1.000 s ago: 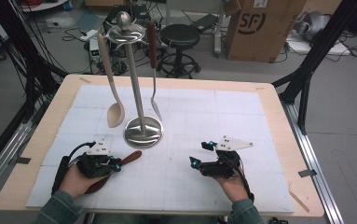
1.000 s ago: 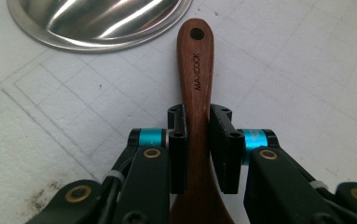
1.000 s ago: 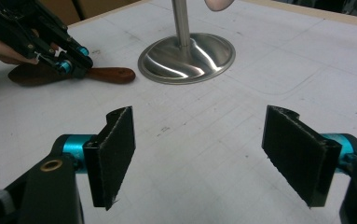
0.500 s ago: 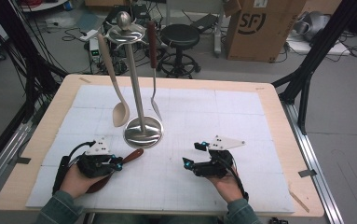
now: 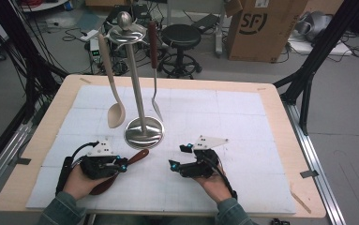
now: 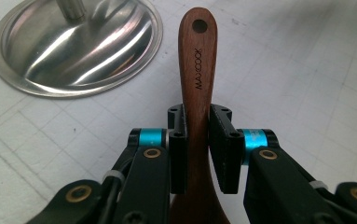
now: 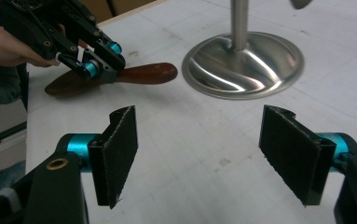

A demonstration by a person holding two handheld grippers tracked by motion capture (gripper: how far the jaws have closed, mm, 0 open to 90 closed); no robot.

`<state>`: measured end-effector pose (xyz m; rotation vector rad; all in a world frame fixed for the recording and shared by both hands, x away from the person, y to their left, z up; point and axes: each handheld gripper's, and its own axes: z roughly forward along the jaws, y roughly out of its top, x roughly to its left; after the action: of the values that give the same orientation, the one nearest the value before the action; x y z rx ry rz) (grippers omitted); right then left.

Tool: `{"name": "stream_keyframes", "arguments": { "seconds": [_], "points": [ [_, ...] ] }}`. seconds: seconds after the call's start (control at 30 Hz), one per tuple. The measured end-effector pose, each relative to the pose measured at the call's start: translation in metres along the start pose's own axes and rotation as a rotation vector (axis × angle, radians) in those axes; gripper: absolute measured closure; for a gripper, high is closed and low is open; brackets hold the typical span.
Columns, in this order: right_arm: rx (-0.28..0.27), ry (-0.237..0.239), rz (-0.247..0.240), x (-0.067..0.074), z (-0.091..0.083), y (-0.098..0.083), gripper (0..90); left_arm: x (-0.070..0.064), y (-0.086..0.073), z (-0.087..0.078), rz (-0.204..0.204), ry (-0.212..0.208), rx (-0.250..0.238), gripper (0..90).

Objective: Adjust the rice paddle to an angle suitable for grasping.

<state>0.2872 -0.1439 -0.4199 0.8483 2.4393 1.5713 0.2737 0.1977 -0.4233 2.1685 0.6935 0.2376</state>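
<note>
Dark wooden spoon clamped at the near left, hanging on the rack not yet begun

The dark wooden spoon (image 6: 197, 74) is held by its handle in the closed left gripper (image 5: 121, 165), low over the white mat (image 5: 243, 122) at the near left, its holed handle tip pointing toward the steel base (image 5: 144, 132) of the utensil rack (image 5: 127, 29). The right gripper (image 7: 197, 149) is seen with its jaws wide apart and nothing between them, just right of the spoon; they have just been closing slightly. A pale wooden spoon (image 5: 114, 110) and a metal turner (image 5: 154, 75) are already hung from the rack. The step in hand is judged to be the pick-up. Next, the spoon must be lifted, perhaps steadied by the right gripper, and its hole brought to a free hook at the top
</note>
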Motion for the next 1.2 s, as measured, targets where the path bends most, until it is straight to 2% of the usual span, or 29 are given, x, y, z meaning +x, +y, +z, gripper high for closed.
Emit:
{"name": "stream_keyframes", "arguments": {
  "seconds": [0.2, 0.6, 0.87, 1.03, 1.2],
  "points": [
    [0.016, 0.037, 0.011, 0.005, 0.021, 0.006, 29.5, -0.002, 0.002, -0.003, -0.01, -0.017, -0.034, 78.2],
    [0.027, 0.088, 0.064, 0.009, 0.046, 0.011, 38.5, -0.01, 0.009, -0.003, 0.013, -0.032, -0.059, 78.3],
    [0.013, 0.154, 0.059, 0.016, 0.055, 0.016, 49.1, -0.016, 0.014, -0.003, 0.027, -0.053, -0.081, 78.3],
    [0.012, 0.192, 0.076, 0.018, 0.06, 0.017, 51.8, -0.018, 0.016, -0.002, 0.034, -0.068, -0.084, 78.5],
    [0.003, 0.199, 0.091, 0.019, 0.063, 0.018, 55.4, -0.016, 0.016, -0.003, 0.023, -0.075, -0.092, 78.4]
  ]
}}
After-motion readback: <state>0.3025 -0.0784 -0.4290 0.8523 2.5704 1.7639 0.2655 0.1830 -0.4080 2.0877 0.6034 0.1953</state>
